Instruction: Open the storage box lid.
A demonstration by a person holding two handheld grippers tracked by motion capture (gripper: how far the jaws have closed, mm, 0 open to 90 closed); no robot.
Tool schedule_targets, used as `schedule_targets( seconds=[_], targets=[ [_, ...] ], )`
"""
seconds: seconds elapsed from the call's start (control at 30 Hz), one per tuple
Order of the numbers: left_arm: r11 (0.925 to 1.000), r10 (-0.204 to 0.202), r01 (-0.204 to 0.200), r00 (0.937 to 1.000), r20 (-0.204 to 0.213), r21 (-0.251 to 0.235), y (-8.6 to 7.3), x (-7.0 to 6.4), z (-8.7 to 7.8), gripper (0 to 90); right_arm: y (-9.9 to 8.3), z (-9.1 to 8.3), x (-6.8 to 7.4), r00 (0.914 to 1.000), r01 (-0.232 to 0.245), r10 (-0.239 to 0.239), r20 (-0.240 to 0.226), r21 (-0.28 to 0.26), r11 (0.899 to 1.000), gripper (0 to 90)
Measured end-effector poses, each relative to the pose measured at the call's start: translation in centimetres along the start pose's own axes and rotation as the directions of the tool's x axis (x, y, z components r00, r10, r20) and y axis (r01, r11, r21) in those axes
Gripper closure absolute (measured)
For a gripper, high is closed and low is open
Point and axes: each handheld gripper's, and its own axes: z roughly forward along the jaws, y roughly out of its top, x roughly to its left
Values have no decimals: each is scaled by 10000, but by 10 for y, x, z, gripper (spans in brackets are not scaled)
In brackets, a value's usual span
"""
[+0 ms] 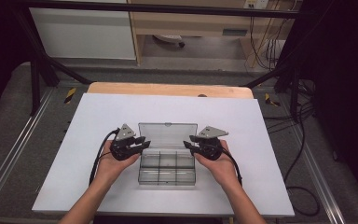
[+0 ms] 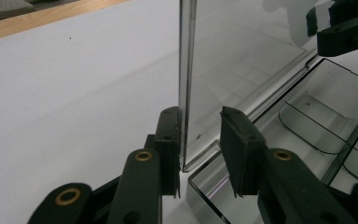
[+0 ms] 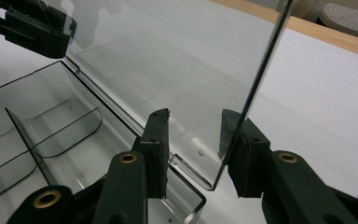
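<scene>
White table [image 1: 121, 186]; clear compartment box [image 1: 167, 168], smoky, lid [image 1: 168, 136] upright.

Both forearms reaching in from below, left tool [image 1: 142, 142] and right tool [image 1: 187, 142] held level in cupped hands, tips pointing inward toward each other, jaws on each parted with a clear gap.

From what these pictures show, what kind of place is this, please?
Probably a lab or workshop set up for recording. A white board lies on a wooden table, dark metal frame bars surround it, and loose cables hang and lie on the grey floor. Only a clear plastic compartment box is on it.
</scene>
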Motion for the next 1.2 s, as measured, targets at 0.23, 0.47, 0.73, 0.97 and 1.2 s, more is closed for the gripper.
schedule_targets(
  seconds=[0.23, 0.47, 0.73, 0.97, 1.2],
  targets=[
    [10000, -95, 95, 10000, 10, -3, 0, 1, 0, 682, 1, 1, -1, 10000, 7, -7, 12, 18, 10000, 622],
    [9997, -241, 241, 9997, 6, -6, 1, 2, 0, 683, 2, 2, -1, 10000, -28, 27, 22, 38, 10000, 615],
    [9990, -441, 442, 9990, 47, -57, 2, 5, 1, 687, 3, 3, -3, 9999, -128, 128, 43, 91, 9999, 609],
    [9985, -542, 542, 9985, 48, -99, 2, 6, 2, 690, 4, 4, -4, 9999, -154, 153, 60, 105, 9998, 605],
    [9986, -523, 523, 9986, 37, -87, 2, 7, 2, 692, 5, 5, -6, 9993, -363, 363, -4, 5, 9993, 602]
  ],
)
